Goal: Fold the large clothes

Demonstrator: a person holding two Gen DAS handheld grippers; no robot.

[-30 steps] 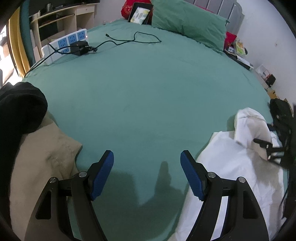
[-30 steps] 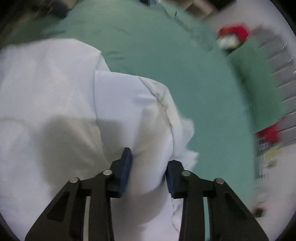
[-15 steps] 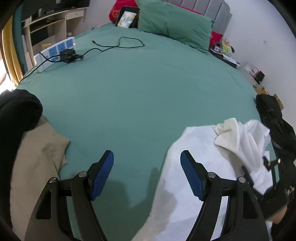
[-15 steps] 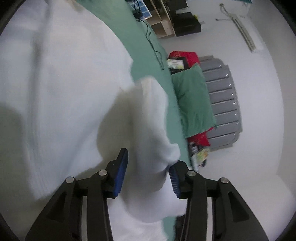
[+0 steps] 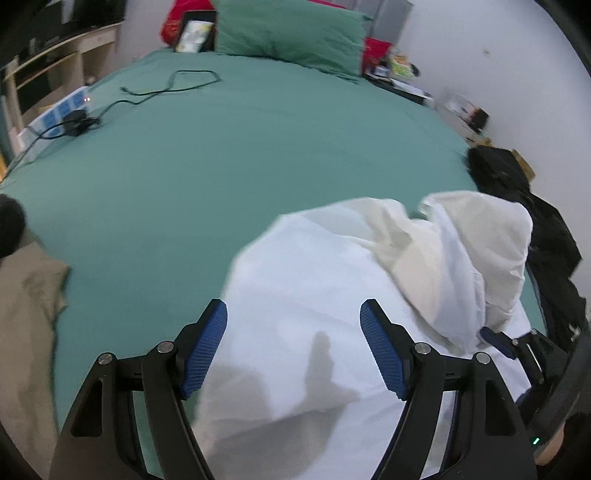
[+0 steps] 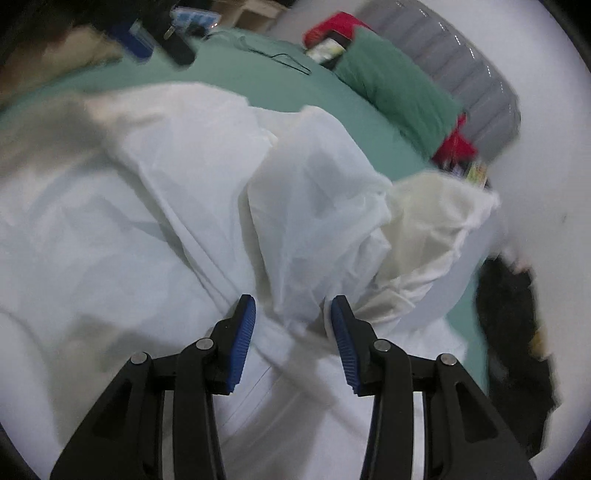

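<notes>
A large white garment (image 5: 314,266) lies crumpled on the green bed (image 5: 221,155). My left gripper (image 5: 293,317) hovers open just above its near flat part, nothing between the pads. My right gripper (image 6: 290,310) is shut on a gathered bunch of the white garment (image 6: 314,206), which rises in folds ahead of the fingers. In the left wrist view that bunch (image 5: 476,236) stands up at the right, with the right gripper's blue fingertip (image 5: 493,338) at its lower end.
A beige garment (image 5: 26,314) lies at the bed's left edge. Dark clothing (image 5: 535,240) is piled at the right edge. A power strip (image 5: 59,110) with a black cable (image 5: 177,81) and a green pillow (image 5: 288,33) lie farther up the bed.
The white garment has been pulled leftward across the bed and now lies under my left gripper. The right gripper has rolled and its jaws stand wider around the bunch.
</notes>
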